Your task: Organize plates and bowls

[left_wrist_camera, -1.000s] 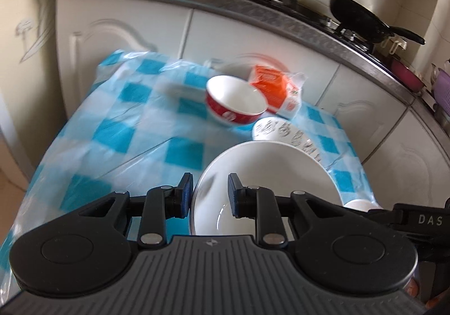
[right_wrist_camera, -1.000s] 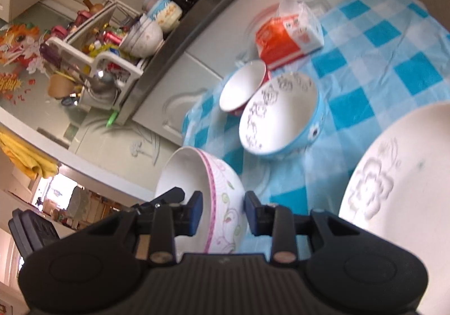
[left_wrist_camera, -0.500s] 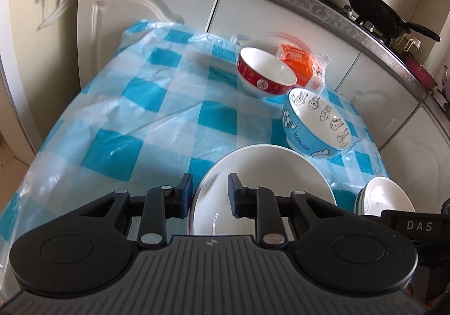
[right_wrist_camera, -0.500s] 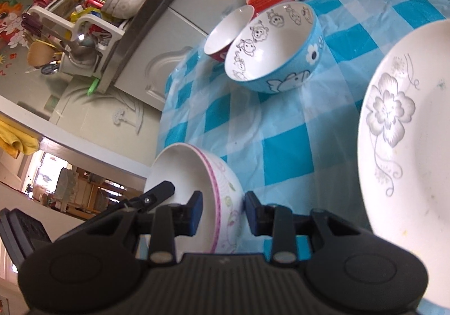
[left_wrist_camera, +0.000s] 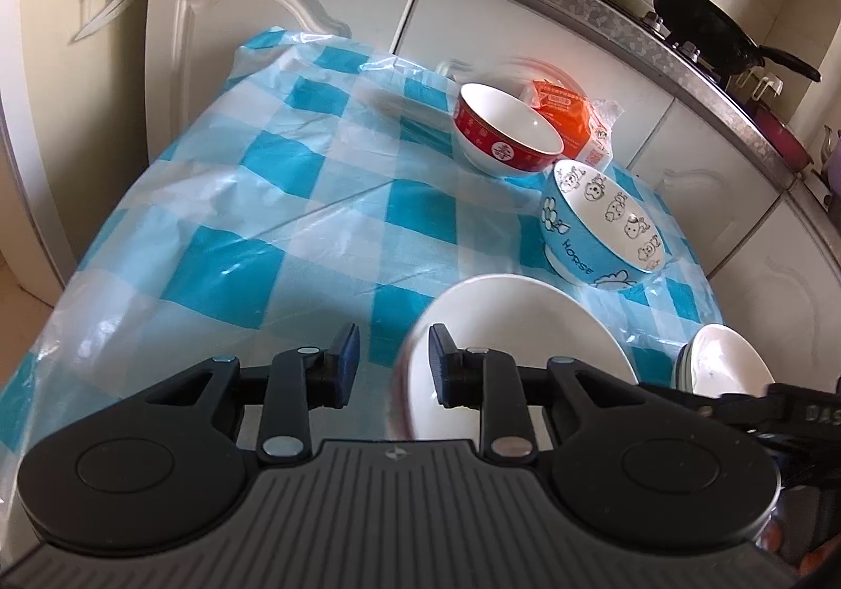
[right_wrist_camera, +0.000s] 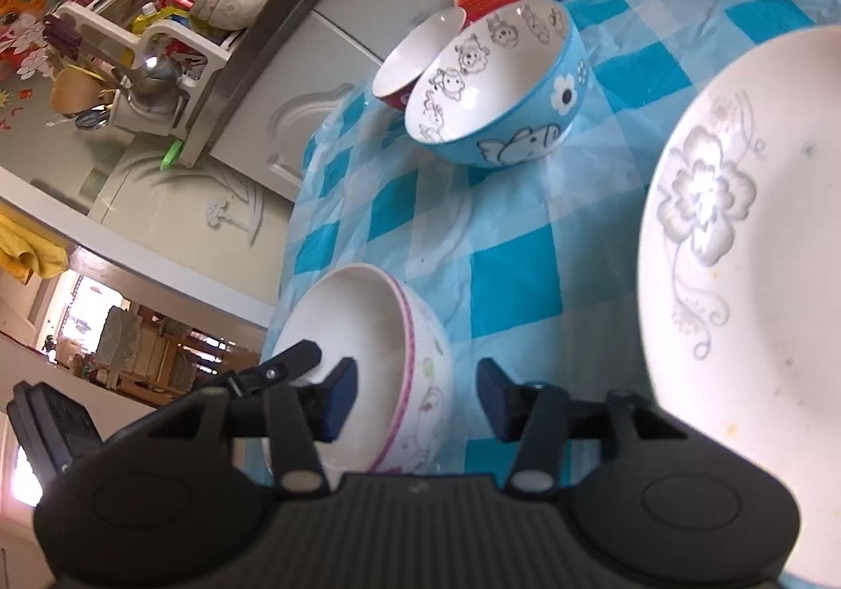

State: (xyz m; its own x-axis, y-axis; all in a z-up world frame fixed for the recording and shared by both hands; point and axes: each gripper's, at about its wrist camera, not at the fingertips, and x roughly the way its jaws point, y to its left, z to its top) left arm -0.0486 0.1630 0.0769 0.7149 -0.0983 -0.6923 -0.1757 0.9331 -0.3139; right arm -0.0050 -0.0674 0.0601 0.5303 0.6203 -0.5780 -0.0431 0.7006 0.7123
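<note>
Bowl with a pink rim (right_wrist_camera: 399,368) sits on the checked counter (left_wrist_camera: 294,221), its wall between the opening jaws of both the left gripper (left_wrist_camera: 393,363) and right gripper (right_wrist_camera: 415,397); neither pair presses it. Flowered plate (right_wrist_camera: 736,284) lies just right of it. Blue cartoon bowl (left_wrist_camera: 599,226) and red bowl (left_wrist_camera: 504,132) stand farther back, touching, with an orange packet (left_wrist_camera: 573,126) behind them.
</note>
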